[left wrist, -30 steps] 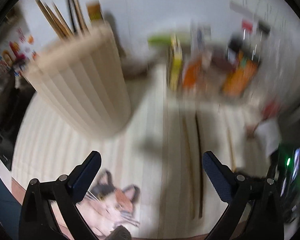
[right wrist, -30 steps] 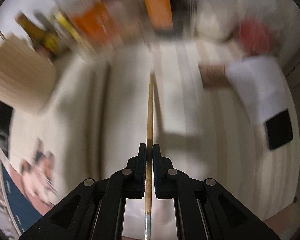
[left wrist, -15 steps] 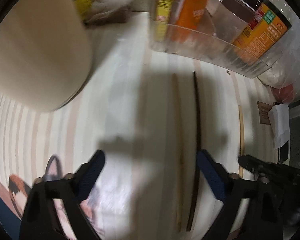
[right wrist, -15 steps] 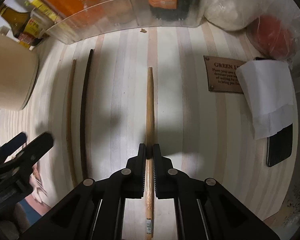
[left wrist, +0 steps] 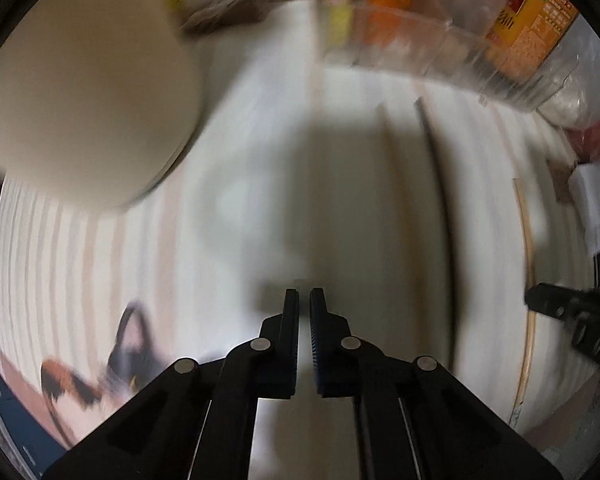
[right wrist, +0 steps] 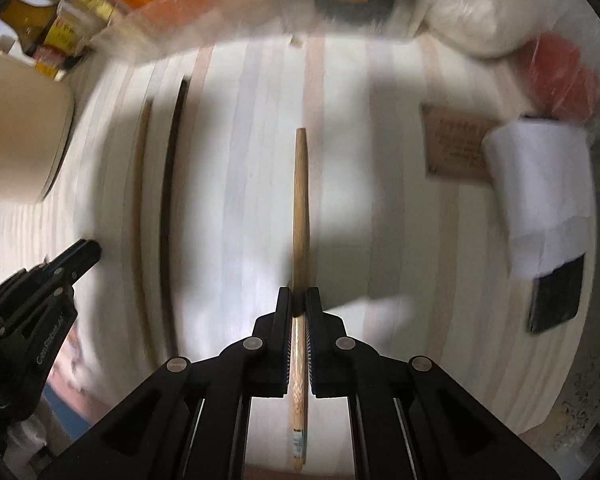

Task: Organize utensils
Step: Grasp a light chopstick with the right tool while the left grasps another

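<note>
- I have the light wooden chopstick [right wrist: 300, 200] clamped in my right gripper [right wrist: 299, 300], lengthwise over the striped table [right wrist: 240, 160].
- My left gripper [left wrist: 304, 300] is closed on nothing.
- Two more chopsticks, dark [right wrist: 170, 200] and tan [right wrist: 140, 220], lie between them, near the beige holder [left wrist: 80, 100].

Right wrist view: bare striped tabletop [right wrist: 252, 168] at centre, open lane. Upper left blocked by beige container [right wrist: 16, 140]; upper edge walled by clear bin [right wrist: 228, 4] of bottles. Two thin sticks [right wrist: 168, 200] lie left of centre. White paper [right wrist: 540, 196] and dark phone [right wrist: 556, 296] occupy right edge. Left gripper [right wrist: 86, 248] intrudes lower left.
</note>
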